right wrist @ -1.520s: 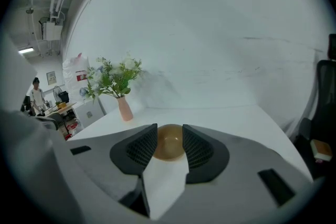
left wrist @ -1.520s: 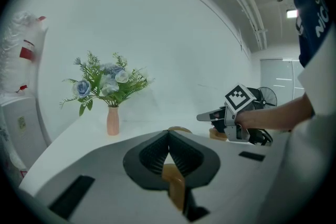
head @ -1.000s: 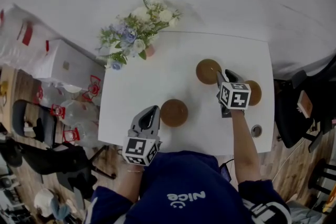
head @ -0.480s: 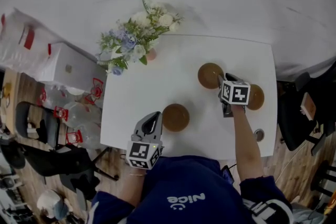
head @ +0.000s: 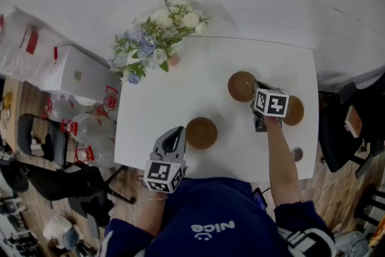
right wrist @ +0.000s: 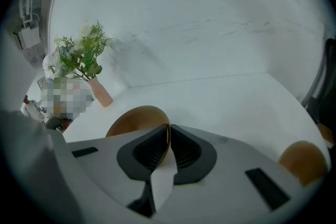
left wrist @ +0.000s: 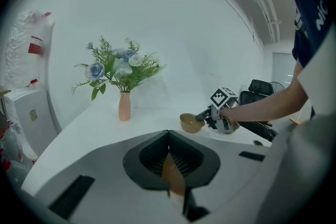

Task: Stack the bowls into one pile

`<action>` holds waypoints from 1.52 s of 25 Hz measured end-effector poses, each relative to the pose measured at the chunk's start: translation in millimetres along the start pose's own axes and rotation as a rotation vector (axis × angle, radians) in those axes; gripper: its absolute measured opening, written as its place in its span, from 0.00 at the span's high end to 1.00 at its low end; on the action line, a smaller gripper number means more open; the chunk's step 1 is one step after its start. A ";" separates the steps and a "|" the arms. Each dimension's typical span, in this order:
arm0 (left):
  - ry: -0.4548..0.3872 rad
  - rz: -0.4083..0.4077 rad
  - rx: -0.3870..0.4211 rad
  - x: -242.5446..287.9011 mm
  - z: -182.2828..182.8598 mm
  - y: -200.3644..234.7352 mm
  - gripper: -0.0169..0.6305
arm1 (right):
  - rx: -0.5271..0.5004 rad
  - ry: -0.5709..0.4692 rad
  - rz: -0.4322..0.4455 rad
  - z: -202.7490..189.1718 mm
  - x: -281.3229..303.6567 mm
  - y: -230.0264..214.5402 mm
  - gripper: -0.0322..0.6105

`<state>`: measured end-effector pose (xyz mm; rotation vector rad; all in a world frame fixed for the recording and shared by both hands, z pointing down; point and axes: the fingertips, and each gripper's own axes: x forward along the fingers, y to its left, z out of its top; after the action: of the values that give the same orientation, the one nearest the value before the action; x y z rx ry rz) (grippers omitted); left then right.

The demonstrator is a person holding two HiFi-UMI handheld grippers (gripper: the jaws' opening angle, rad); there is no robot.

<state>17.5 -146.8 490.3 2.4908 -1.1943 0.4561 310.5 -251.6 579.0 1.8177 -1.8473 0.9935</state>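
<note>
Surface: white rectangular table (head: 180,93), long axis running left to right
Item 1: far brown round bowl (head: 242,86), on the table's far right part, upright with its mouth facing up; being round, it has no long axis
Item 2: right brown round bowl (head: 296,112), near the table's right edge, just right of and nearer than item 1, apart from it, mouth up, partly covered by the marker cube in the head view
Item 3: near brown round bowl (head: 201,133), at the table's near middle, well apart from the other two, mouth up
Stacking: all three bowls stand singly, none inside another
Right gripper (right wrist: 168,131): pointing far and left, tilted down; its jaws have just been closing and are now clamped on the near right rim of the far brown round bowl, the rim edge-on between the pads
Left gripper (left wrist: 168,136): pointing far, at the left rim of the near brown round bowl; jaws drawn together on a brown sliver of that rim
Other: pink vase of white and blue flowers (head: 172,59), upright at the far left corner
Other: small dark round object (head: 297,154), near the near right corner
</note>
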 end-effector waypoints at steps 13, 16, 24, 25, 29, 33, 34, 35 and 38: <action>-0.015 0.007 -0.018 -7.8 -2.1 6.6 0.95 | 0.026 -0.078 0.004 15.9 -12.5 9.5 0.89; -0.025 0.006 -0.021 -10.4 -1.7 8.0 0.95 | 0.023 -0.098 0.008 20.1 -20.0 14.4 0.89; -0.058 -0.010 -0.041 -20.6 -2.1 11.2 0.95 | 0.016 -0.146 0.014 28.4 -50.2 29.2 0.90; -0.061 -0.013 -0.044 -22.2 -3.0 11.4 0.95 | 0.012 -0.155 0.010 30.5 -56.3 31.2 0.90; -0.076 -0.018 -0.052 -28.5 -4.5 14.2 0.95 | 0.001 -0.181 0.013 35.5 -75.5 42.3 0.90; -0.092 -0.022 -0.050 -36.6 -3.5 18.1 0.95 | -0.012 -0.207 0.028 37.0 -94.5 57.7 0.90; -0.095 -0.023 -0.049 -38.5 -3.2 19.3 0.95 | -0.015 -0.212 0.031 36.7 -98.8 62.2 0.90; -0.098 -0.025 -0.049 -40.5 -3.1 20.4 0.95 | -0.018 -0.217 0.033 36.1 -102.9 66.7 0.90; -0.107 -0.035 -0.048 -46.6 -3.0 22.6 0.95 | -0.020 -0.229 0.040 32.3 -115.6 79.8 0.90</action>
<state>-28.6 -127.0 476.9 2.5181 -1.1845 0.2854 252.0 -197.6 458.8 1.9591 -2.0248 0.8046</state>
